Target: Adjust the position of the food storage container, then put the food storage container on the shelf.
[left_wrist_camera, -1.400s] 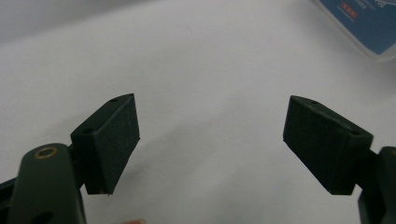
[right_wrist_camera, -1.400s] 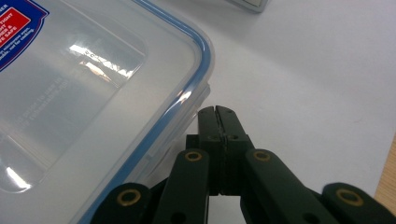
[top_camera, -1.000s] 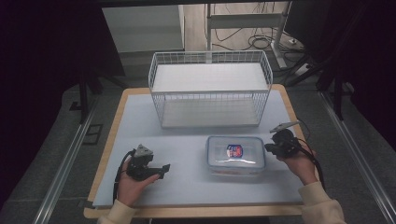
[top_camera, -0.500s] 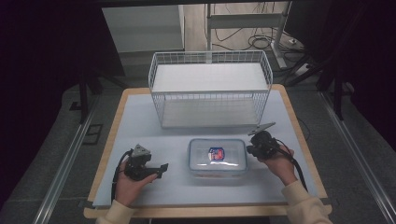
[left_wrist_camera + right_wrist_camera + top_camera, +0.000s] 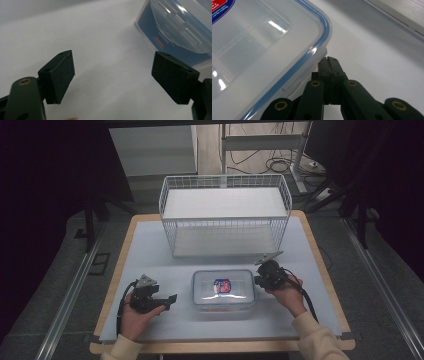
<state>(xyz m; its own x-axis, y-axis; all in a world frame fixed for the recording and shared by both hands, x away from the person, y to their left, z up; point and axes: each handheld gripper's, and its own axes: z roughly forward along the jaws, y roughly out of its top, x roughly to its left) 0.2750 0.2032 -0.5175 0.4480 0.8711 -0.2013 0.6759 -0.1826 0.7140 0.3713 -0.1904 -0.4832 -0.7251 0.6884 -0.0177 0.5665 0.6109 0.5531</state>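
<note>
A clear plastic container with a blue-sealed lid and a red and blue label lies on the pale mat, in front of the wire basket. My right gripper is at its right end. In the right gripper view its jaws are pressed together with nothing between them, and the tips touch the container just under the lid's corner. My left gripper rests on the mat to the container's left, apart from it. Its jaws stand wide open and empty, with the container beyond them at the upper right.
A white wire basket with a white floor stands at the back of the table, its near wall just behind the container. The pale mat covers the wooden table. Dark floor and rails flank both sides.
The right gripper has moved left, and the container has slid left with it across the mat, toward the left gripper. The left gripper has stayed in place.
</note>
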